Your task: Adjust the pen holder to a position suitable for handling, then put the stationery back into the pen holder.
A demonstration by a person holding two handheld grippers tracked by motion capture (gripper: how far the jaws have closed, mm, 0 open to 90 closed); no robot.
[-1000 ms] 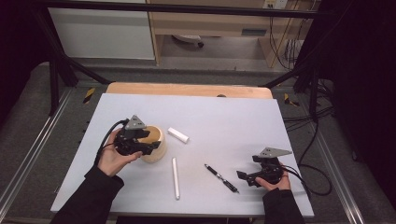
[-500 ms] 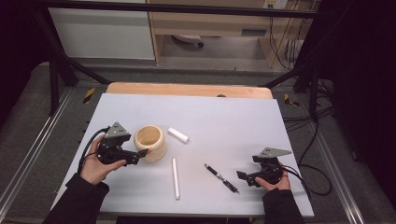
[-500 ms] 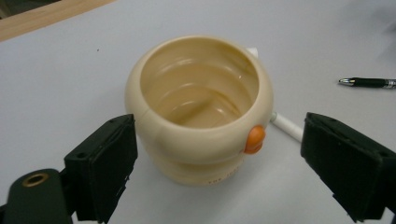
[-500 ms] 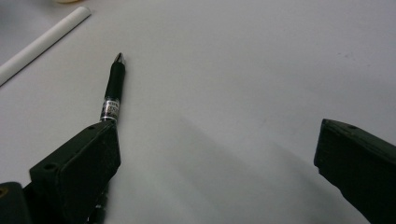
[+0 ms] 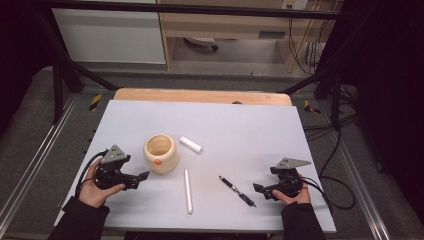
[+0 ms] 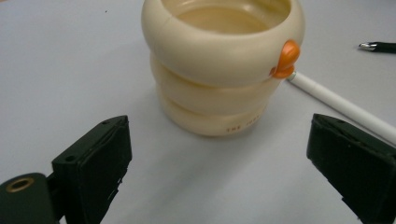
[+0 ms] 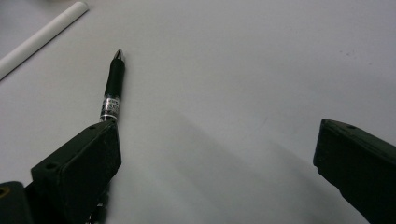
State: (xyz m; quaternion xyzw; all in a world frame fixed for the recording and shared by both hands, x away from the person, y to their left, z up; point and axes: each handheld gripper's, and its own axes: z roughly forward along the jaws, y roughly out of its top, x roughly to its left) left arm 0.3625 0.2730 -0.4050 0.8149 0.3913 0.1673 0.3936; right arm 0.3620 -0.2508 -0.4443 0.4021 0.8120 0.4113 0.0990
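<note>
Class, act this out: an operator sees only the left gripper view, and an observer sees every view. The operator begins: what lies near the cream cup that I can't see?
Observer: A short white cylinder lies beyond the cup, apart from it.
Operator: How are the right tongs set?
Observer: The right tongs are open, low over the near right.
Operator: Do they hold the black pen?
Observer: No. The pen lies flat beside one jaw, ungripped.

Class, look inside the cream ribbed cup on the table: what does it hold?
The cup shows bare pale inner wall near the rim, nothing sticking out. Its bottom is hidden by the rim.
</note>
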